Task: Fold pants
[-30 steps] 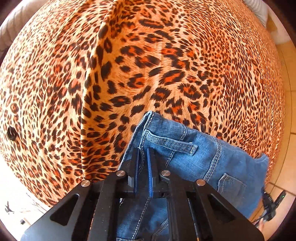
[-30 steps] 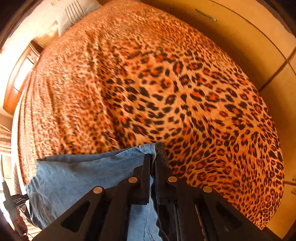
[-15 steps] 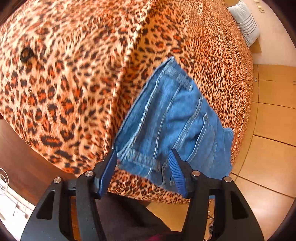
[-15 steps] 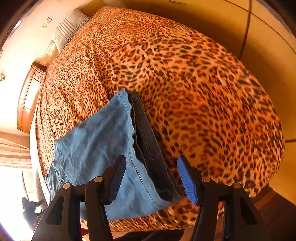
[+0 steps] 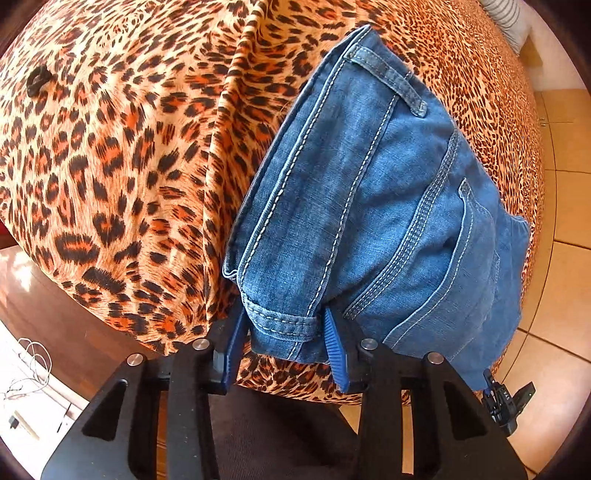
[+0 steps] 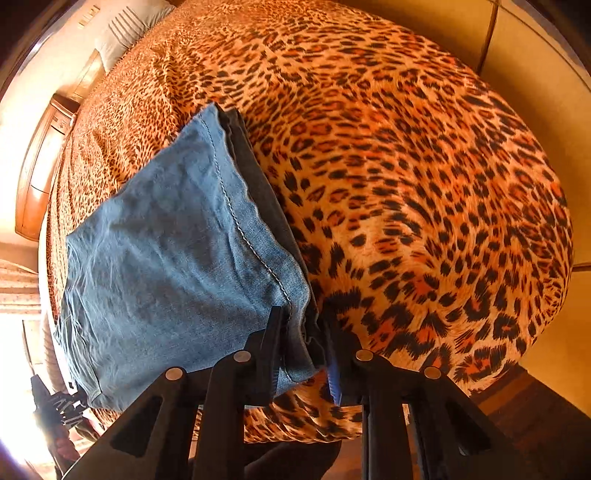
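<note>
Folded blue jeans (image 5: 369, 192) lie on the leopard-print bed cover (image 5: 110, 166), close to its near edge. In the left wrist view the waistband end with a belt loop and a back pocket faces me. My left gripper (image 5: 284, 350) straddles the near waistband corner; its jaws are closing and a thin gap shows beside the left pad. In the right wrist view the jeans (image 6: 177, 251) show the paler leg end with stacked hems. My right gripper (image 6: 304, 358) has the near hem corner between its fingers; its jaws are closing, and a dark gap remains at the right pad.
The bed cover (image 6: 424, 203) spreads wide beyond the jeans. A striped pillow (image 6: 125, 29) lies at the head, beside a wooden nightstand (image 6: 44, 166). Tiled floor (image 5: 565, 221) and a dark wooden bed frame (image 5: 55, 314) border the bed. A small black device (image 5: 506, 402) sits below the jeans' edge.
Both grippers were shut on the jeans, then opened wide and drew back toward the bed's near edge. Now their jaws have narrowed around the jeans' near corners.
</note>
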`<state>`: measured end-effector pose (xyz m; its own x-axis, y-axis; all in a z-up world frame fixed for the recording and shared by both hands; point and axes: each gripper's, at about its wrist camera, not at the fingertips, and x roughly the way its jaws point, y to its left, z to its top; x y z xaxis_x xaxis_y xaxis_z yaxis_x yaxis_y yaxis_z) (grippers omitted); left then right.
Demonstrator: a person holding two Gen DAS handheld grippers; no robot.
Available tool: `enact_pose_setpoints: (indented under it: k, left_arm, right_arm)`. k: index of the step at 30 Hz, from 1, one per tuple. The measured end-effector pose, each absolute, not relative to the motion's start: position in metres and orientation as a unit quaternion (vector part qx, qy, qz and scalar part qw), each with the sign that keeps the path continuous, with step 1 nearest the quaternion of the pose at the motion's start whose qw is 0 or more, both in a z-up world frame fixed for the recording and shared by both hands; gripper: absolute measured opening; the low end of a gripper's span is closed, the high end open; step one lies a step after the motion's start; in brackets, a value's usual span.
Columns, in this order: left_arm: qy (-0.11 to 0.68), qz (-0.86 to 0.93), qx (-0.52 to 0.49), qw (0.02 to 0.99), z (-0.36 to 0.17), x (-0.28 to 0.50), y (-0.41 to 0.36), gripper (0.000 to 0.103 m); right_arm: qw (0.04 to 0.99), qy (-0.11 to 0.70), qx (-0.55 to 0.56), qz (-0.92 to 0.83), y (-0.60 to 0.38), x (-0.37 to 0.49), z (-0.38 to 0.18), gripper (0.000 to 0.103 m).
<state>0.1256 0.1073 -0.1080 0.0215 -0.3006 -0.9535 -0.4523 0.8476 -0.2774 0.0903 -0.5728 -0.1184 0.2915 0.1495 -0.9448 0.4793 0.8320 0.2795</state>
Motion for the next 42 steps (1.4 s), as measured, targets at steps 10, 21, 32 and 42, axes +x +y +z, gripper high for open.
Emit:
enact_pose_setpoints:
  k: [10,21,32,42]
  left_arm:
    - [0.657,0.001,-0.247,0.713,-0.032,0.118,0.149,0.052]
    - [0.66,0.028,-0.233,0.714,-0.048,0.192,0.155,0.069]
    - [0.687,0.073,-0.168,0.703,-0.097,0.228,0.114,0.049]
    - [0.683,0.064,-0.229,0.691,-0.09,0.231,0.136,0.043]
  right_arm:
    - [0.775,0.499,0.362,-0.136,-0.61,0.074,-0.061,0.058]
    - [0.794,0.53,0.277,-0.111,-0.575,0.182,-0.07,0.068]
    - [0.782,0.569,0.212,-0.145,-0.573,0.243,-0.099,0.002]
    - [0.777,0.542,0.299,-0.113,-0.6,0.224,-0.093,0.059]
